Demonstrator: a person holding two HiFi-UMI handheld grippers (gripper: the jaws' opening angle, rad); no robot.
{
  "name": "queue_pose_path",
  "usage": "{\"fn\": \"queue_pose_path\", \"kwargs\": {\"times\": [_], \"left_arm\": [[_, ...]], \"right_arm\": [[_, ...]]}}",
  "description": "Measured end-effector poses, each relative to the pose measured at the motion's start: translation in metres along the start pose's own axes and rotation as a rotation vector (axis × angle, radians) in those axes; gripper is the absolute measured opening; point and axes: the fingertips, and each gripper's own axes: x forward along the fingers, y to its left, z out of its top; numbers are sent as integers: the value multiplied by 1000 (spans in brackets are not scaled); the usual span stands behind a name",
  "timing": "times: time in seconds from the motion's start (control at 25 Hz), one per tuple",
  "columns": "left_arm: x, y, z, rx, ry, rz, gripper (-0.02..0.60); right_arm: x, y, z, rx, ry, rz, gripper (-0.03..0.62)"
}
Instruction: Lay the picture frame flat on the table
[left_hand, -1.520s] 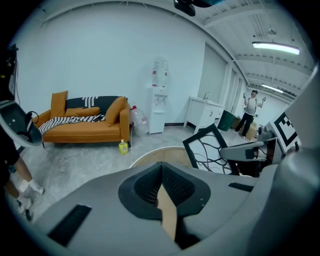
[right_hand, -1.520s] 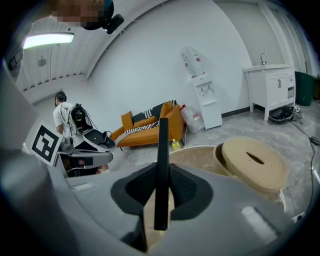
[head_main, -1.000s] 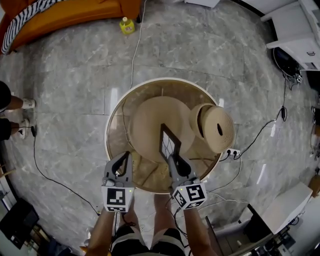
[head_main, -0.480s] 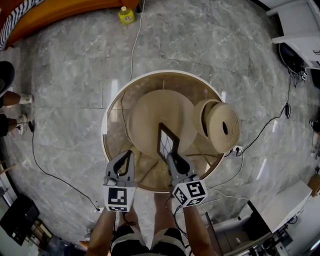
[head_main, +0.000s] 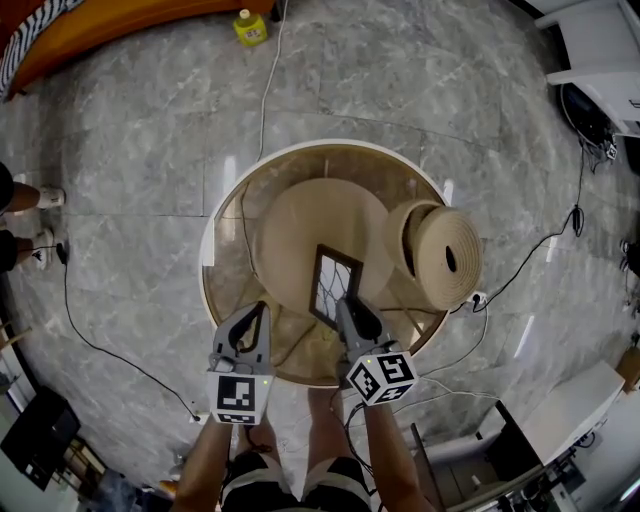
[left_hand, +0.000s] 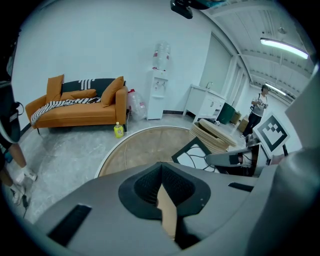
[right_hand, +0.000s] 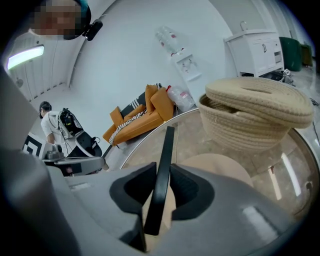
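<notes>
far left, we count one orange sofa (head_main: 120, 25) and one yellow bottle (head_main: 249, 27) on the floor. at centre is one round glass table (head_main: 215, 240). of the two grippers at its near edge, the left gripper (head_main: 250, 310) has its jaws together on nothing. to its right, the one picture frame (head_main: 333, 285) stands tilted on the table's near half, its near edge between the opening jaws of the right gripper (head_main: 345, 305), pads touching it. at right sits one lidded woven basket (head_main: 445, 255).
</notes>
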Motion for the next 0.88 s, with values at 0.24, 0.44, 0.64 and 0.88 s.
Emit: {"fn": "queue_pose_path", "kwargs": {"times": [0.24, 0.44, 0.64, 0.88], "left_arm": [[6, -8, -4, -1, 7, -13, 17], [13, -8, -8, 2, 20, -13, 17], [17, -11, -11, 2, 27, -14, 17], [22, -16, -15, 8, 33, -20, 17]], "right_arm": [[9, -24, -23, -13, 36, -65, 91], [16, -38, -29, 0, 40, -68, 101], [20, -47, -33, 10, 50, -70, 109], [23, -53, -37, 24, 50, -64, 112]]}}
